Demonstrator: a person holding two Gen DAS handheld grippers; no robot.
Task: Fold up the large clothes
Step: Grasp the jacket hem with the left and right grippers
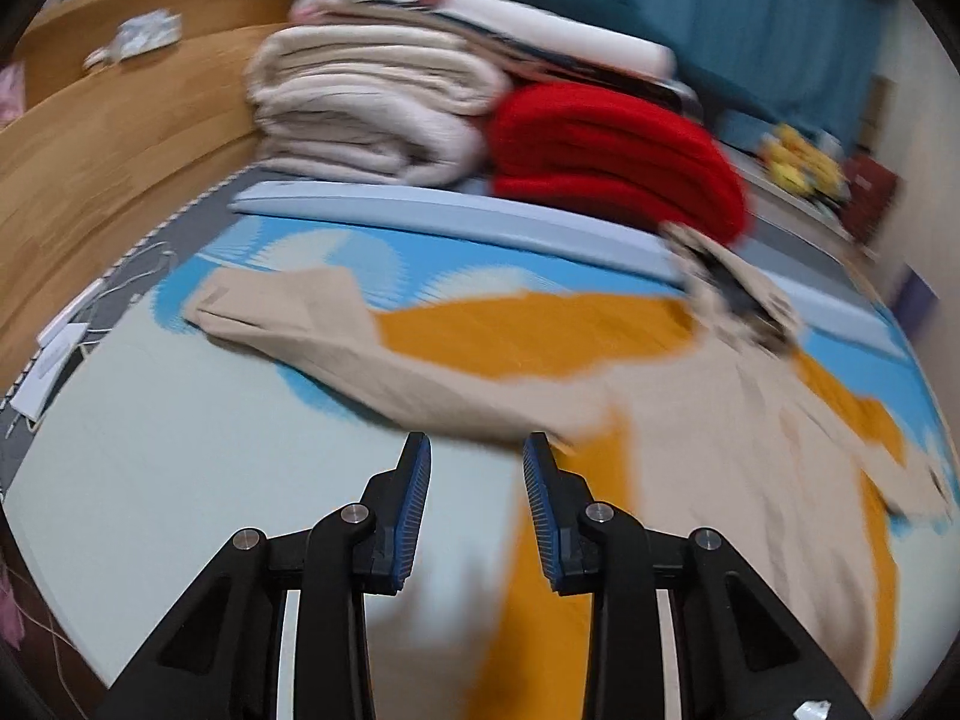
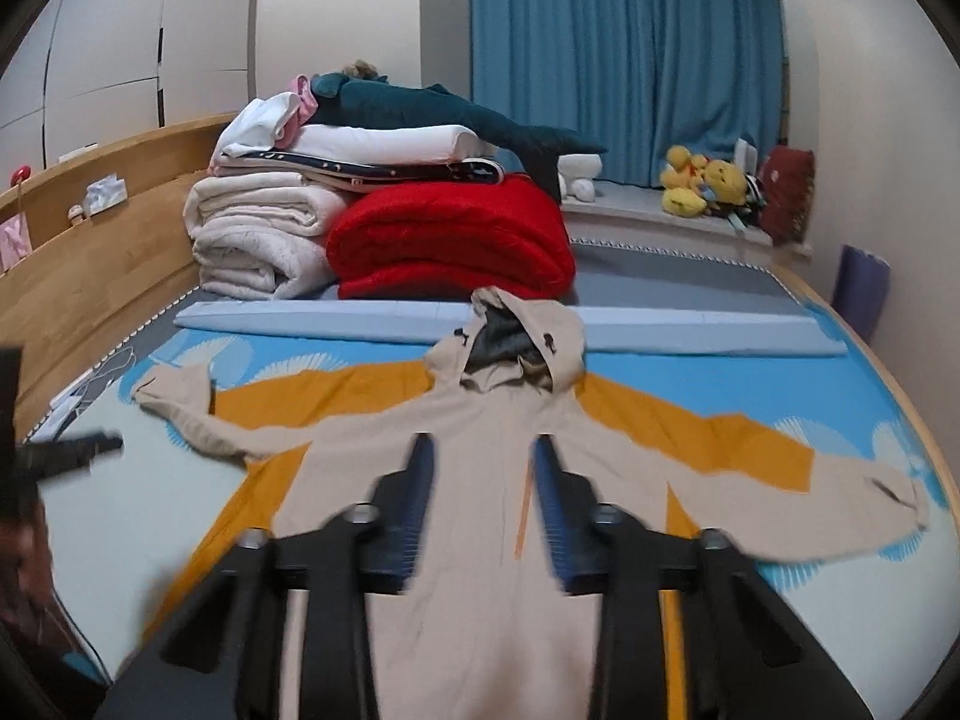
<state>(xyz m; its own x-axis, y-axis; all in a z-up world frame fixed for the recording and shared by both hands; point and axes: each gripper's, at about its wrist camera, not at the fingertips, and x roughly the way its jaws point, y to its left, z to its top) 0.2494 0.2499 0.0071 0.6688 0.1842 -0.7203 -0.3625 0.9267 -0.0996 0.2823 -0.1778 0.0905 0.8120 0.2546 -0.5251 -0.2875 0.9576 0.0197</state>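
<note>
A beige hooded jacket [image 2: 480, 414] lies spread flat on the patterned bed sheet [image 2: 720, 372], front up. Its hood [image 2: 522, 336] points towards the far blankets, and its sleeves [image 2: 198, 414] reach out to both sides. My right gripper [image 2: 483, 450] hovers over the jacket's chest, open with nothing between its fingers. In the left wrist view the jacket [image 1: 720, 450] is blurred, with one sleeve [image 1: 288, 312] stretching left. My left gripper [image 1: 477, 450] stands open over the sheet just short of that sleeve and holds nothing.
Folded white blankets [image 2: 258, 240] and a red one [image 2: 450, 240] are stacked at the head of the bed, behind a pale blue bolster [image 2: 360, 318]. A wooden headboard [image 2: 90, 252] runs along the left. Cables and white plugs [image 1: 54, 360] lie at the bed's left edge. Plush toys [image 2: 702, 180] sit by the blue curtain [image 2: 624, 60].
</note>
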